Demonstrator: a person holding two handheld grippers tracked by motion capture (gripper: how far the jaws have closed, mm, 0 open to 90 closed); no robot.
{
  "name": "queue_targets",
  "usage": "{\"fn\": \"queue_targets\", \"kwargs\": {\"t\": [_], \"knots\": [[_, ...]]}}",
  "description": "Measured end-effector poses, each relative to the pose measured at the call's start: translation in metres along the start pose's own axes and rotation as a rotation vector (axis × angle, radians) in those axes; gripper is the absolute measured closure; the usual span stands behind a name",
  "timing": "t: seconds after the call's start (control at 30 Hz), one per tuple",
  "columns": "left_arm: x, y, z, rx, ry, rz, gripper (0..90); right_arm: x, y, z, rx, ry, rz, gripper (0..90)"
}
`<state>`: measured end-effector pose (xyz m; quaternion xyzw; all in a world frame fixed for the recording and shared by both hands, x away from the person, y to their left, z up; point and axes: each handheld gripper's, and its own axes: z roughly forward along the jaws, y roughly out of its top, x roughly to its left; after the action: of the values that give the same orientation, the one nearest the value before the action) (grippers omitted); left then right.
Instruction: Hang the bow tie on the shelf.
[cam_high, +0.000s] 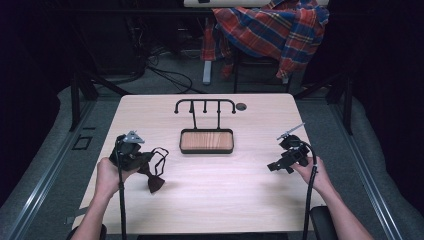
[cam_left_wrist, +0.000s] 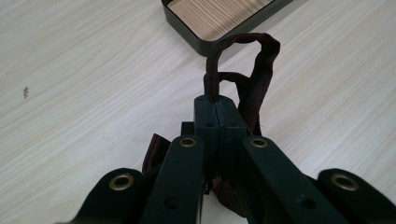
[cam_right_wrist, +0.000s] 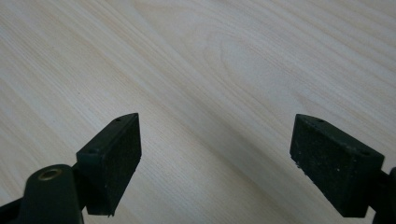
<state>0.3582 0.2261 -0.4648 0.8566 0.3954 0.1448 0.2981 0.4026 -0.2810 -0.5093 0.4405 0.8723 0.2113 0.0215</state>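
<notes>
left hand (cam_high: 107, 172) comes in from bottom-left, forearm angled up & slightly inward, wrapped round the left gripper (cam_high: 142, 162) w/ its grey plate on top. jaws pressed together, clamped on a thin dark-red strap (cam_left_wrist: 243, 70) that loops up past the tips. the strap belongs to a dark maroon bow tie (cam_high: 156, 183); its bow hangs below the gripper, at or just above the table (cam_high: 225, 200), can't tell if touching.

right hand (cam_high: 312, 170) enters from bottom-right, forearm angled up & inward, holding the right gripper (cam_high: 276, 166) low over bare wood, tips pointing left toward table centre. jaws wide apart, nothing btwn them.

black hook stand w/ wood-lined tray (cam_high: 206, 141) sits mid-table, btwn & beyond both grippers. plaid shirt (cam_high: 272, 27) draped over a chair behind the table.
</notes>
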Motion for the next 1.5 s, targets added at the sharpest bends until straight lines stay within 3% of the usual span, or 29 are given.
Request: {"fn": "queue_targets", "kwargs": {"t": [0.07,0.37,0.43,0.7,1.5], "knots": [[0.002,0.001,-0.002,-0.005,0.002,-0.001,89.4,0.001,0.0,0.001,-0.01,0.019,0.013,16.3],[0.009,0.009,-0.007,-0.031,0.029,-0.007,89.4,0.001,0.001,0.0,0.009,-0.009,-0.011,16.4],[0.011,0.011,-0.006,-0.034,0.033,-0.014,89.4,0.003,0.0,0.001,-0.013,-0.011,0.005,16.4],[0.014,0.019,-0.002,-0.035,0.043,-0.004,89.3,0.003,0.0,0.001,-0.007,-0.02,0.003,16.4],[0.024,0.037,-0.007,-0.078,0.038,-0.003,89.4,0.002,0.001,0.0,0.003,-0.025,-0.003,16.4]]}}
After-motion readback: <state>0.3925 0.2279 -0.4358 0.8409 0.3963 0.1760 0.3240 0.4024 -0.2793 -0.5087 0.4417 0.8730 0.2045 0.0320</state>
